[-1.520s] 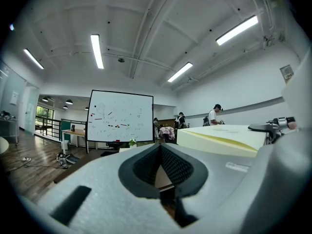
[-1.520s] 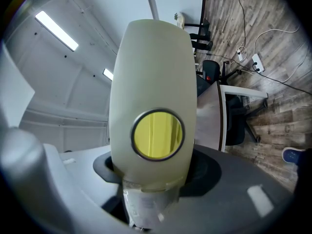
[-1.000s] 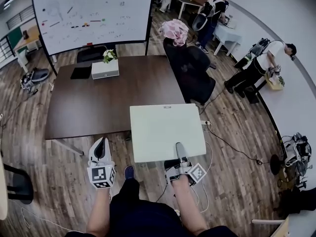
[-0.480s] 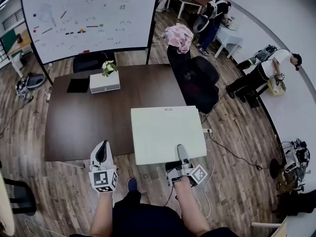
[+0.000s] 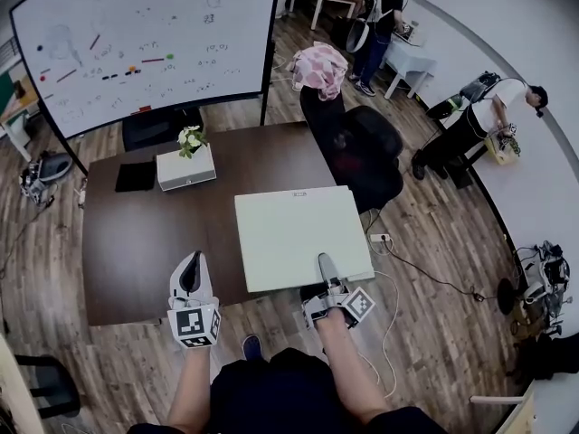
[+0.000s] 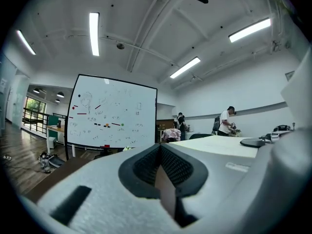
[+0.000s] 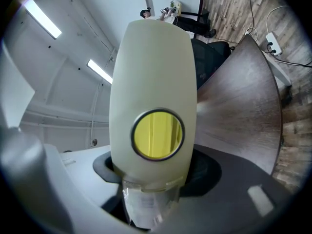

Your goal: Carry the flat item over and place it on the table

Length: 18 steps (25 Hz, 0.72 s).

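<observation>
**Board pinched over table corner**

Right gripper [image 5: 324, 266] pinches the near edge of the flat white board [image 5: 294, 229]. The board stretches ahead of it over the brown table [image 5: 154, 233]. Left gripper [image 5: 188, 275], beside the board's left, has its jaws pressed together and holds nothing.
</observation>
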Motion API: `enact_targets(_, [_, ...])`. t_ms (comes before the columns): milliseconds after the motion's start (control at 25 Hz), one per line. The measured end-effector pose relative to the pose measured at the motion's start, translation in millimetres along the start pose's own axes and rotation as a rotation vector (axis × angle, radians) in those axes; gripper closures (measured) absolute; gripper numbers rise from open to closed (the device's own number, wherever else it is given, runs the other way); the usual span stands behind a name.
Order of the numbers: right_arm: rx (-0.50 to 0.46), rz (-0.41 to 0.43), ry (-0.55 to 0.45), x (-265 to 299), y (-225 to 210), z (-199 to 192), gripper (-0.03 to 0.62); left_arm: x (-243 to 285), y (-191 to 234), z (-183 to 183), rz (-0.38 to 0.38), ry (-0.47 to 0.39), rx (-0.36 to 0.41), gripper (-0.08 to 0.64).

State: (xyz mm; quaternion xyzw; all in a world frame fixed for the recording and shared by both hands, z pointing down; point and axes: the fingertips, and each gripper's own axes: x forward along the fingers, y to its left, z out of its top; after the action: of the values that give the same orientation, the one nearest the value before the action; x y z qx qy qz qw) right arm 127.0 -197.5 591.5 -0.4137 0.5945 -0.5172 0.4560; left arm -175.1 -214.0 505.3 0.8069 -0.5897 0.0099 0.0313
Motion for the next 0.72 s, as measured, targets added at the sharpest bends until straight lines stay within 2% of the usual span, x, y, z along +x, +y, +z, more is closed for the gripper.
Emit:
enact_targets(200, [-0.005,-0.044,0.015,25,-31,6,0.305,20,1,0,-0.007,0.002,-0.024,0.561])
enact_targets(320, [-0.016,-0.057,0.04,45,-51,9,0.305,31,2,-1,0.001,0.001,-0.011,0.562])
enact_targets(520, [-0.002,-0.048,0.08,96,-76,17,0.304,59,14,-4,0.058,0.005,-0.003,0.563])
enact_targets(720, [0.033,-0.076,0.096,150,-107,36,0.304,103,15,4,0.085,-0.003,0.013,0.563])
